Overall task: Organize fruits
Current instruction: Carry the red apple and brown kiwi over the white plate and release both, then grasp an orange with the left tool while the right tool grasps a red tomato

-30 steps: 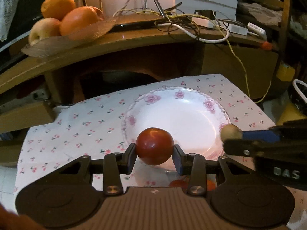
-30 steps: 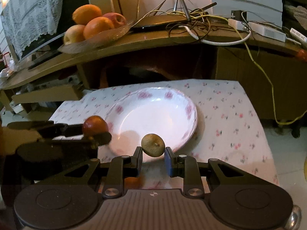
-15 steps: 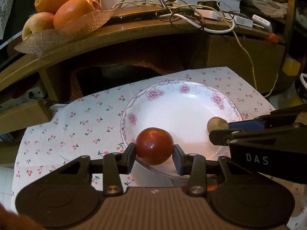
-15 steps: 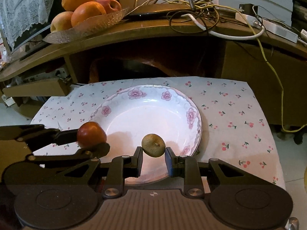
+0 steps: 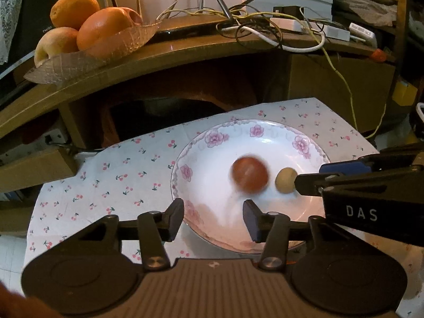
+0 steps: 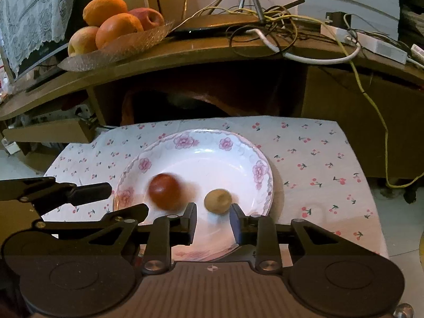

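Both the left gripper [image 5: 213, 218] and right gripper [image 6: 213, 221] have jaws spread wide, holding nothing. On the glossy, flower-rimmed white plate [image 6: 238, 148], a round, smooth red fruit [image 6: 164, 191], motion-blurred, lies at 9 o'clock of a small, matte brown fruit [image 6: 217, 201].

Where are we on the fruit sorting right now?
Both grippers are open and hold nothing: left gripper, right gripper. The red fruit is blurred, apparently rolling in the floral plate; the small brown fruit is in the plate beside it. Left: let them settle. The oranges and apples in the glass dish on the shelf appear untouched.
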The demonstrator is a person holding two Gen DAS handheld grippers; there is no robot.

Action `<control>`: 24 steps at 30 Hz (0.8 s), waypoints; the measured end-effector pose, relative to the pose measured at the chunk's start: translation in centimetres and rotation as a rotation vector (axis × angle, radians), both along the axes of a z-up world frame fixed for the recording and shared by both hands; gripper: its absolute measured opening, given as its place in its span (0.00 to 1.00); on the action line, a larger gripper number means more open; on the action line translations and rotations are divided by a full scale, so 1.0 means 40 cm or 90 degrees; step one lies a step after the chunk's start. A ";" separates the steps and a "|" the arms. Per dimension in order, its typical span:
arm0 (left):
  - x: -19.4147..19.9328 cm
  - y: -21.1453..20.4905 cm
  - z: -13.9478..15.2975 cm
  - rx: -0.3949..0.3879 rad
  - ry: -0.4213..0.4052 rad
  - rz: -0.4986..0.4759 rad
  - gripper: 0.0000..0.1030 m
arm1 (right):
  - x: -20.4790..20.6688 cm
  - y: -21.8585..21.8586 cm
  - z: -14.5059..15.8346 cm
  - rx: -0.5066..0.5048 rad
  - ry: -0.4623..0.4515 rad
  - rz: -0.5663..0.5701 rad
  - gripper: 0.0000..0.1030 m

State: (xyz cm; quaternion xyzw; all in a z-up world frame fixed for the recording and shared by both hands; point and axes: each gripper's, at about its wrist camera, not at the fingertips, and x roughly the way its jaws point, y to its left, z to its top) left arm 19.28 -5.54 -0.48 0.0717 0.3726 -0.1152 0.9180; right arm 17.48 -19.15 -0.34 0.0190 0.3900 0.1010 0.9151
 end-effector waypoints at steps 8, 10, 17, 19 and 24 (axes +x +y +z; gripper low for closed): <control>-0.014 -0.007 0.022 0.011 -0.016 -0.004 0.59 | -0.018 -0.011 0.018 -0.003 -0.011 -0.002 0.35; -0.020 -0.006 0.028 0.011 -0.019 -0.007 0.60 | -0.025 -0.015 0.024 -0.004 -0.015 -0.003 0.37; -0.038 -0.009 0.046 0.016 -0.030 -0.014 0.61 | -0.047 -0.022 0.036 -0.009 -0.016 0.004 0.39; -0.042 -0.009 0.050 0.014 -0.031 -0.018 0.61 | -0.054 -0.024 0.037 -0.012 -0.017 0.006 0.39; -0.055 -0.013 0.055 0.018 -0.031 -0.029 0.61 | -0.069 -0.028 0.037 -0.015 -0.008 0.012 0.39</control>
